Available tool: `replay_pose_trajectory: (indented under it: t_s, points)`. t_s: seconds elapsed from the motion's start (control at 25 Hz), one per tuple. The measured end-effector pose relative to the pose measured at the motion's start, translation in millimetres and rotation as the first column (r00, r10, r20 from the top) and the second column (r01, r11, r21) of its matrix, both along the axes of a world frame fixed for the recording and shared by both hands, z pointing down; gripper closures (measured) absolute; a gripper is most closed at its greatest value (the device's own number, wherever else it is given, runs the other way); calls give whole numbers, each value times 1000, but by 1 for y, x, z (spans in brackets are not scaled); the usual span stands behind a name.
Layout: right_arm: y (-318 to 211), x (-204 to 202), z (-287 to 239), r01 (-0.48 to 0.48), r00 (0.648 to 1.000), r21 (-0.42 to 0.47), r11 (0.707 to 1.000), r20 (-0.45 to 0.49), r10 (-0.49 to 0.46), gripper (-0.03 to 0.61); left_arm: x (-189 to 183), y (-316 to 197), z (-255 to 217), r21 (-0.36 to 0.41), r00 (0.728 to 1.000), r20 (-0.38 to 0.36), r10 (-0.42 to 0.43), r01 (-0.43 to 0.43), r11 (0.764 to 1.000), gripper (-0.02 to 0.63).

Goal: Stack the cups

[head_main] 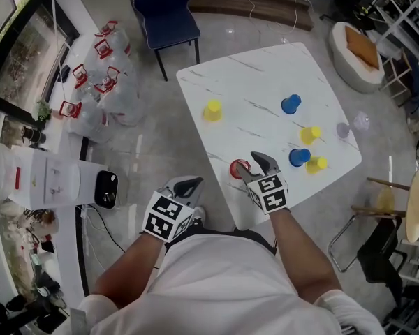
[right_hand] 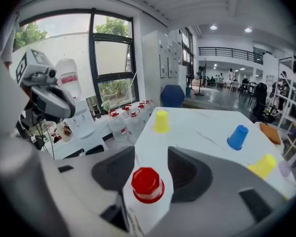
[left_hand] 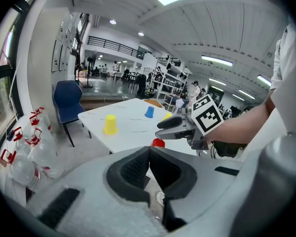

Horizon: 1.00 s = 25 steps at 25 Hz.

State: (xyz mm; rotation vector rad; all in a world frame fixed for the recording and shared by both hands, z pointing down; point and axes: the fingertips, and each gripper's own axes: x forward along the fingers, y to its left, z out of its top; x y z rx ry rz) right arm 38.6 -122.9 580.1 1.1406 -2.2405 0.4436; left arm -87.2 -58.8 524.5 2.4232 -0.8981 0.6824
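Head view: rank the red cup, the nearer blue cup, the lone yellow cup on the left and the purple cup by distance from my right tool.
1. red cup, between the jaws of the right tool.
2. nearer blue cup, just to its right.
3. lone yellow cup, far left of the table.
4. purple cup, near the right edge.

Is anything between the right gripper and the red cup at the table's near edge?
Nothing visible. The red cup stands upside down in the gap of the right gripper, whose jaws are apart and apparently not touching it. The yellow cup stands far beyond, out of the way.
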Motion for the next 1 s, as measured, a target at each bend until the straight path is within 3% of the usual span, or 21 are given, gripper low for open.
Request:
replay_pose_trajectory:
  t_s: [0.28,0.52,1.0]
  points:
    - [-78,-3,-3,108,992,29,994,-71,-106,383,-16,1,8,-15,996,22,-81,81,997,604]
    - [-141,-40,0,223,971,25,975,-101,-219,373,-33,4,10,-25,985,38,-170,171,985,604]
    - [-185,-85,40,306,941,-48,951,-135,-309,322,-59,15,17,-54,948,44,-316,318,946,604]
